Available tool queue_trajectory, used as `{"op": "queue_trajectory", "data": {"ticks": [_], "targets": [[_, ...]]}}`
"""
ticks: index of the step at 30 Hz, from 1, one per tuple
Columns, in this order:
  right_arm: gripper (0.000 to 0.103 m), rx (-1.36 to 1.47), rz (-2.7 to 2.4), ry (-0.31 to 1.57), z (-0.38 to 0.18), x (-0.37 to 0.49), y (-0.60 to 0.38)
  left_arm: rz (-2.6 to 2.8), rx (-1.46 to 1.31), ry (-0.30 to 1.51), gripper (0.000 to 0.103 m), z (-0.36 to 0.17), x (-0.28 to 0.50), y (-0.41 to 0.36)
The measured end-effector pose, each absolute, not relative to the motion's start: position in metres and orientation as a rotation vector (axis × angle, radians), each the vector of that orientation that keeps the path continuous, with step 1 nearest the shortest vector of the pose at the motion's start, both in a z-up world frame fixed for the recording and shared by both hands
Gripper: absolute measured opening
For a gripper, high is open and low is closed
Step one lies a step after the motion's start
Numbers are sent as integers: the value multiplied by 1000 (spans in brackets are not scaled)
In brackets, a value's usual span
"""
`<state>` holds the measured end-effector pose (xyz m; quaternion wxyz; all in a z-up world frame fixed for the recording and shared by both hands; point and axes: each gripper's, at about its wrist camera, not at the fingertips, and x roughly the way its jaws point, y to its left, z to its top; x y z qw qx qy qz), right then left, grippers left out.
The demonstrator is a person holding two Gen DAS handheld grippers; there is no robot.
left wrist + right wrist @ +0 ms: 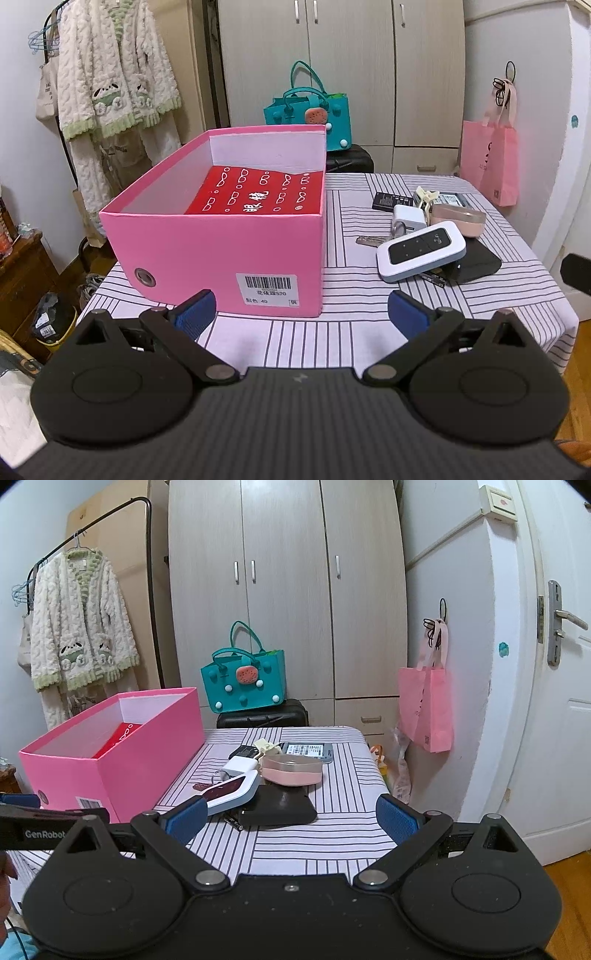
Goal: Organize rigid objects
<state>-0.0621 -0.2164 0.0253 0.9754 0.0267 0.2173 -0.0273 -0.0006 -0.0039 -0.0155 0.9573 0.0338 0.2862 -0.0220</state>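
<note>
Right wrist view is showing the pile of small rigid items: a white pocket router point(232, 792) is leaning across a black flat case point(279, 806), with a pink oval case point(291, 770), a white charger plug point(239, 766), a cream hair clip point(264, 746) and keys point(201, 786) crowding just behind it. The whole pile is sitting to the right of the pink box point(221, 236), which is standing open-topped, probably as the collecting bin, since a red packet point(258, 195) is already lying flat on its floor. The right gripper point(291, 818) is hovering near the pile with its jaws spread wide and holding nothing, seemingly lining up on the black case. The left gripper point(299, 312) is likewise gaping wide and empty, facing the box's near wall, perhaps ready to steady it. Both box and pile are resting on the striped tablecloth point(332, 343).
</note>
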Motion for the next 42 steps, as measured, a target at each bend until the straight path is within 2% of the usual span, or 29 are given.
{"op": "queue_trajectory", "data": {"ticks": [42], "targets": [[101, 54, -4, 397, 13, -68, -217, -56, 40, 526, 103, -32, -7, -9]]}}
